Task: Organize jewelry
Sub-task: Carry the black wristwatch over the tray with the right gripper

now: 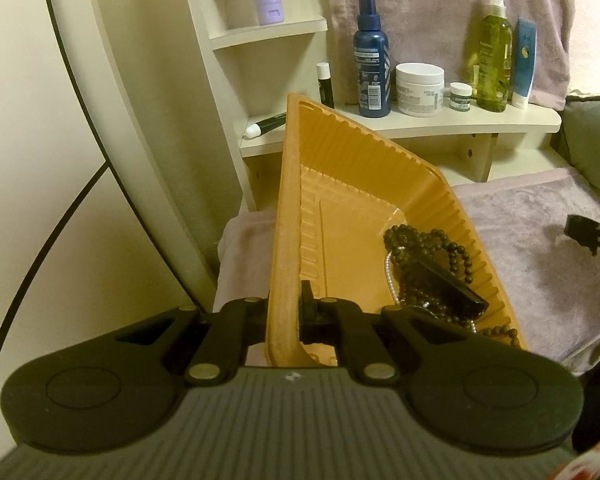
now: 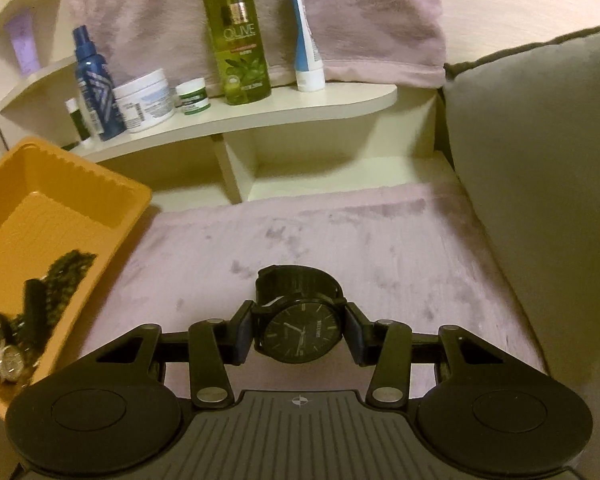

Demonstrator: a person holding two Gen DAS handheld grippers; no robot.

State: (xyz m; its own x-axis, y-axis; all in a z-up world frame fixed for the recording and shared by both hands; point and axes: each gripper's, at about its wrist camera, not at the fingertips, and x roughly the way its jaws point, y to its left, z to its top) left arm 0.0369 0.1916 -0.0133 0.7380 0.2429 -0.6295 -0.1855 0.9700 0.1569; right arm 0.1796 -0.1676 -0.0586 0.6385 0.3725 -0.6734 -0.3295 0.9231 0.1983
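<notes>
Black wristwatch (image 2: 298, 330) clamped by its case between the right gripper (image 2: 299, 334) pads, dial facing the camera, band looped behind, held above the mauve plush cloth (image 2: 380, 248). Orange plastic tray (image 1: 340, 184) is tilted, its near wall pinched tight by the left gripper (image 1: 286, 312). Inside the tray: dark bead necklace (image 1: 428, 240), pearl strand (image 1: 390, 280), black rectangular item (image 1: 452, 284), and a silver-faced watch (image 2: 8, 362) in the near corner. Tray sits left of the held watch. Behind, cream shelf (image 2: 300, 108) with olive oil bottle (image 2: 238, 40), blue spray bottle (image 2: 94, 84), white jar (image 2: 146, 100). Grey cushion (image 2: 540, 200) at right.
</notes>
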